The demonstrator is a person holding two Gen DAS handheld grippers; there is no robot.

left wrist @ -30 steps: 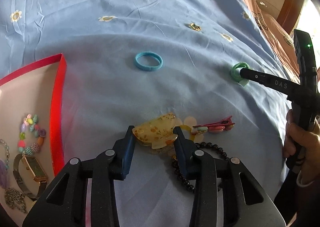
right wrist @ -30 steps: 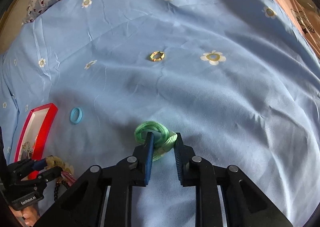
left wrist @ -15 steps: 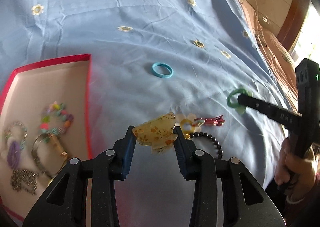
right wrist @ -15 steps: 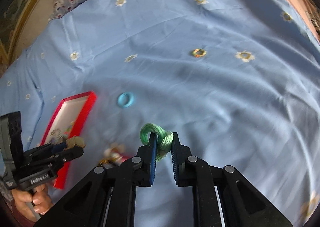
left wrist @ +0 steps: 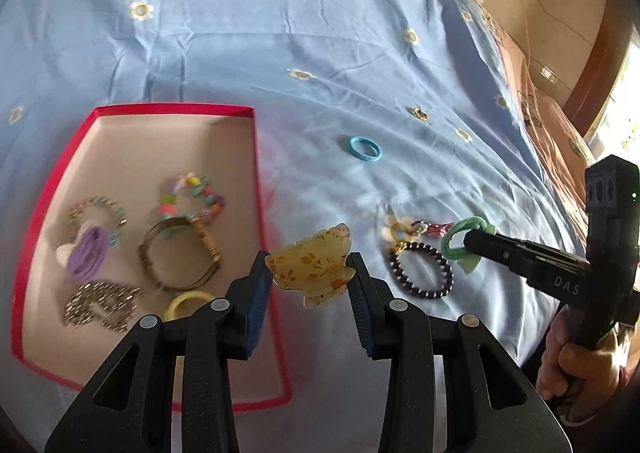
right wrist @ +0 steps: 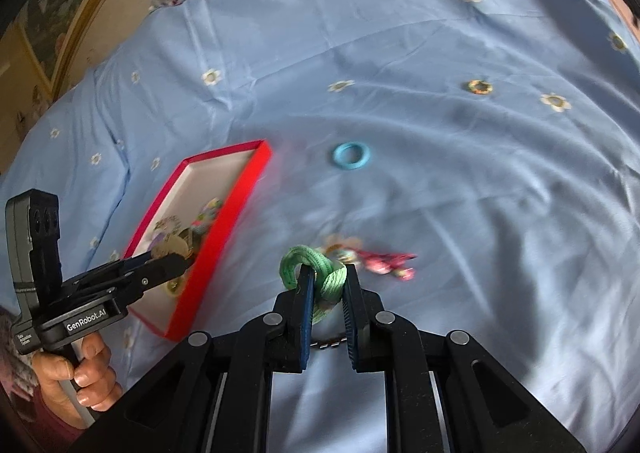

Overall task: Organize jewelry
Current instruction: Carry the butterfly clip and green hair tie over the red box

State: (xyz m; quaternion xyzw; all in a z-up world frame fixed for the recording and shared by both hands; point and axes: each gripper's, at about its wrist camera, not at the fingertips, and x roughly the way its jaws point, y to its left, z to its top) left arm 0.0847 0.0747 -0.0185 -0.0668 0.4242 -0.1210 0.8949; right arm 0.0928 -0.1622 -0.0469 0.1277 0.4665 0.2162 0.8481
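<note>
Now both grippers are carrying their loads up off the blue bedsheet (left wrist: 320,53) and toward the red tray (left wrist: 256,157), where a second ago they were low over the scattered pieces. The left gripper (left wrist: 310,273) is pinching the amber hair claw (left wrist: 312,265) between its blue pads, and the clip is hanging just beside the tray's right wall, nearly over it; a second ago only the tray's corner was showing at the left of that view, and now almost the whole tray is in sight. The right gripper (right wrist: 326,285) is squeezing the green hair tie (right wrist: 316,273) and is trailing behind, well apart from the tray, over the black bead bracelet (left wrist: 420,271) and the pink clip (left wrist: 434,228) lying on the sheet.

Inside the tray a watch (left wrist: 180,257), a purple scrunchie (left wrist: 86,257), a coloured bead bracelet (left wrist: 192,193) and a chain (left wrist: 100,303) are lying, so sorting looks well along. Judging from this, the hair claw is about to be dropped in first, the green tie after. A blue ring (left wrist: 363,149) and a small gold ring (left wrist: 419,114) are waiting farther out on the sheet.
</note>
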